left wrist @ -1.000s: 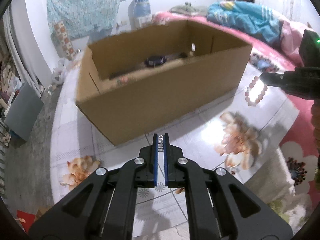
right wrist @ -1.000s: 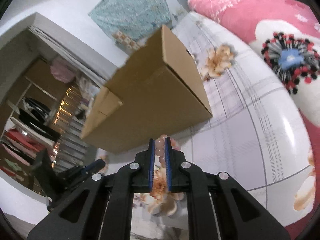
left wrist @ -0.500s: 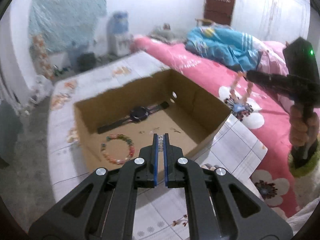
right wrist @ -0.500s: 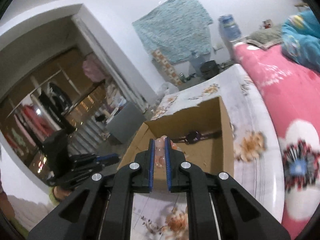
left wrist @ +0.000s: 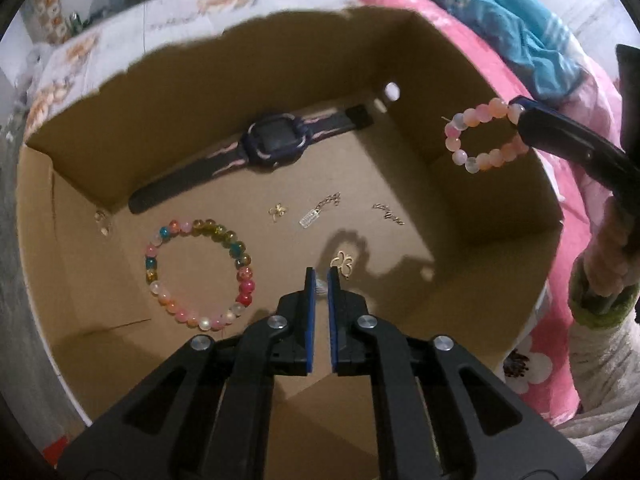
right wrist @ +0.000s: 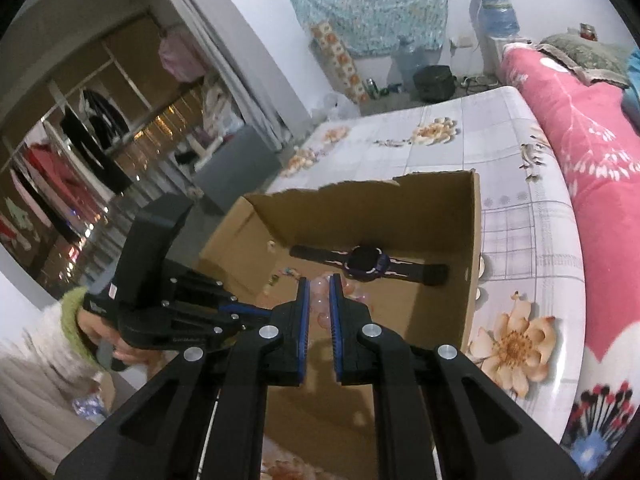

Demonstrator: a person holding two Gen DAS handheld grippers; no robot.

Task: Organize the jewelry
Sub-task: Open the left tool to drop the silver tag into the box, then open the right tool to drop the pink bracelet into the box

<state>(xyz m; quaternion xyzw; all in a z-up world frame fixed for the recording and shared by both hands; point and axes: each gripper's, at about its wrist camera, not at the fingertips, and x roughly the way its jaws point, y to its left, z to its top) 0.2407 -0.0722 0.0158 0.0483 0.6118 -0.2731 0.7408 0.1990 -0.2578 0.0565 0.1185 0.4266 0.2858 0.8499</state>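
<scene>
An open cardboard box (left wrist: 360,60) (right wrist: 440,208) holds a dark watch (left wrist: 276,144) (right wrist: 366,262), a multicolour bead bracelet (left wrist: 200,276) and small gold charms (left wrist: 344,262). My left gripper (left wrist: 320,276) points down into the box. Its jaws are opening, and a tiny silver piece (left wrist: 321,288) still shows between the tips. My right gripper (right wrist: 318,280) (left wrist: 516,114) is shut on a pink and orange bead bracelet (left wrist: 480,140) (right wrist: 320,294). That bracelet hangs in the air over the box's right side.
The box stands on a floral tablecloth (right wrist: 520,240) beside a pink bed cover (right wrist: 592,160) with a blue blanket (left wrist: 500,12). A person's hand with a green cuff (left wrist: 600,280) holds the right gripper. An open wardrobe (right wrist: 80,140) stands at the left.
My left gripper came from in front of the box to above it and tipped down, and its jaws parted a little. My right gripper carried the pink bracelet over the box.
</scene>
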